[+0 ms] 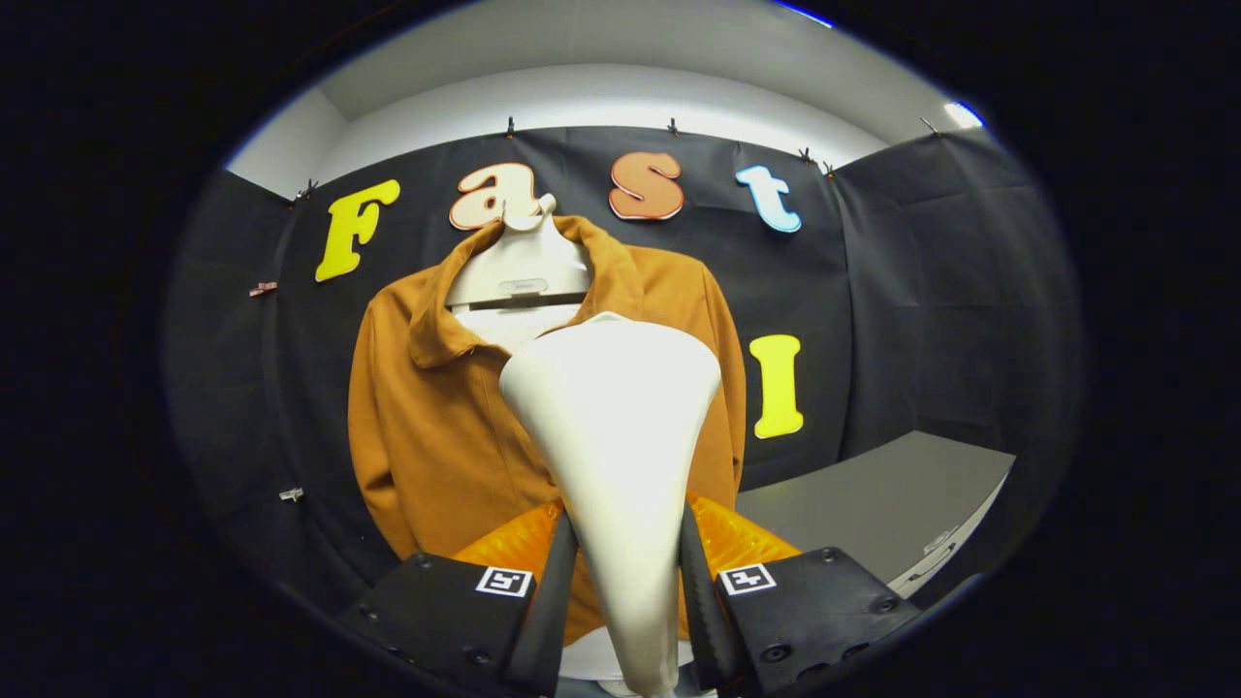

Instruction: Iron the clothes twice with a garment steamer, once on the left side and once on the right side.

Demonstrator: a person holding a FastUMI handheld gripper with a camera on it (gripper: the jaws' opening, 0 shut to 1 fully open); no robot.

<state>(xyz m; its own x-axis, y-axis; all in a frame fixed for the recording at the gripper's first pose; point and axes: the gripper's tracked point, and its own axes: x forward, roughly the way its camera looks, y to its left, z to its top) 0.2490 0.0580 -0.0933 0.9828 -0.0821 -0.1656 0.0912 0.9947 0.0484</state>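
Fingers (560, 591) clamped from both sides on the narrow handle of a white garment steamer (617, 427), gripper (620, 606) pointing toward the booth's back wall. Steamer upright between the fingers, widening upward into a broad rounded head held up in front of the clothes. Square black-and-white markers on the gripper body, one on each side of the handle. Just behind the fingers, a glossy orange part on both sides of the handle, its nature unclear. Beyond the steamer head, a brown collared jacket (436, 407) hanging on a white hanger (522, 267) against the black cloth wall, collar open, front partly hidden behind the steamer head. Steamer head near the jacket's chest, contact impossible to judge. Further off to the right, a grey table (877, 504) by the side wall.
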